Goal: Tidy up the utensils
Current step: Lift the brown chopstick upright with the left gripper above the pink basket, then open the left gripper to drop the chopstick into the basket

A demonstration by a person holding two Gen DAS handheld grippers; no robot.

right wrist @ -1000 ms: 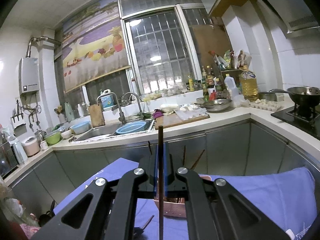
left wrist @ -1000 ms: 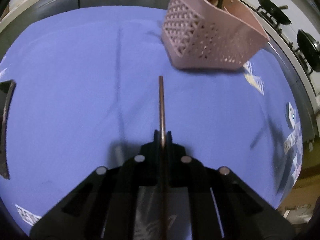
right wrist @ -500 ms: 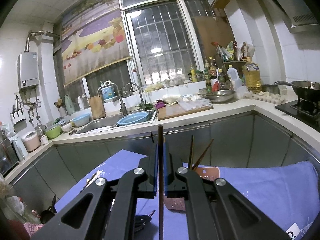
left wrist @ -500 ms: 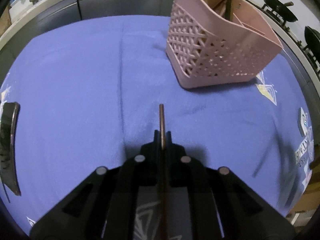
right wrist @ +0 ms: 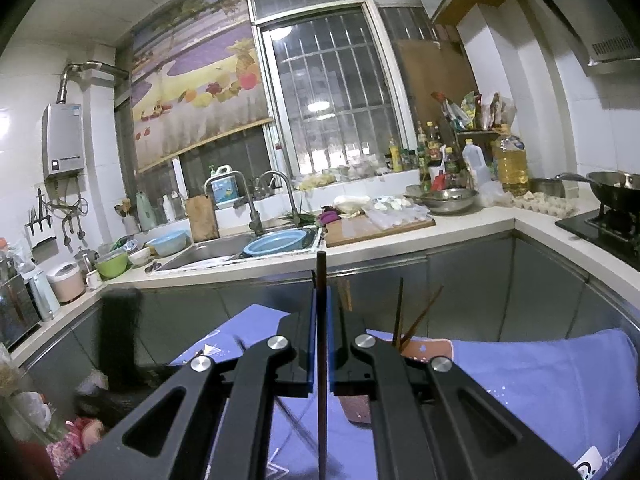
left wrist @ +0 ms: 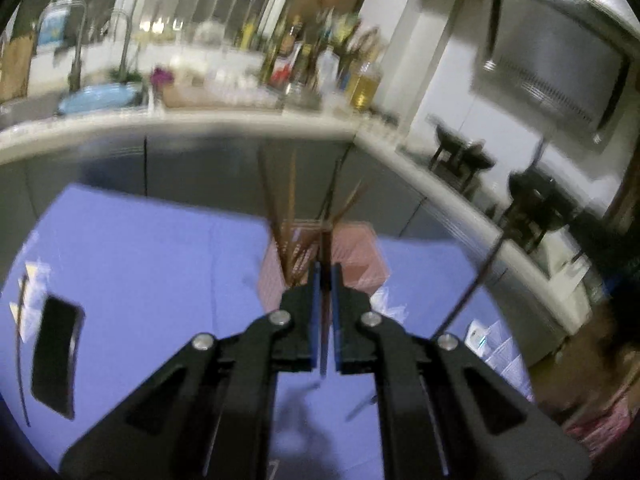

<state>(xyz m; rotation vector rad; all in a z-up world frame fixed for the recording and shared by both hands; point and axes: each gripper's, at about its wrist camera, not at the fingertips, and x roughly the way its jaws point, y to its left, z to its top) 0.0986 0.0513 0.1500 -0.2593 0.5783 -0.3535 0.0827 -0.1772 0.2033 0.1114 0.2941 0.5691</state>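
Ahead of my left gripper (left wrist: pixel 325 276) a pink perforated basket (left wrist: pixel 360 256) stands on the blue cloth (left wrist: pixel 140 260), with several chopsticks (left wrist: pixel 292 208) upright in it. That gripper is shut on a brown chopstick (left wrist: pixel 326 248), whose tip points at the basket; the view is blurred. My right gripper (right wrist: pixel 320 296) is shut on a dark chopstick (right wrist: pixel 321 272) that sticks up past its tips. Behind its right finger, part of the basket (right wrist: pixel 428 350) and its chopsticks (right wrist: pixel 400 312) show. A thin dark stick (left wrist: pixel 476 280) slants at the right of the left wrist view.
A flat black object (left wrist: pixel 56 356) lies on the cloth at the left, with printed cards (left wrist: pixel 496 344) on the right. Grey cabinets and a white counter (right wrist: pixel 440 232) ring the table, with the sink (right wrist: pixel 224 252) behind and the stove with pans (right wrist: pixel 612 200) at right. A dark blurred shape (right wrist: pixel 120 328) stands at left.
The left wrist view has swung up from the cloth to the basket and counter; its gripper rose, still holding the chopstick. In the right wrist view the basket slid right and a dark blur appeared at left.
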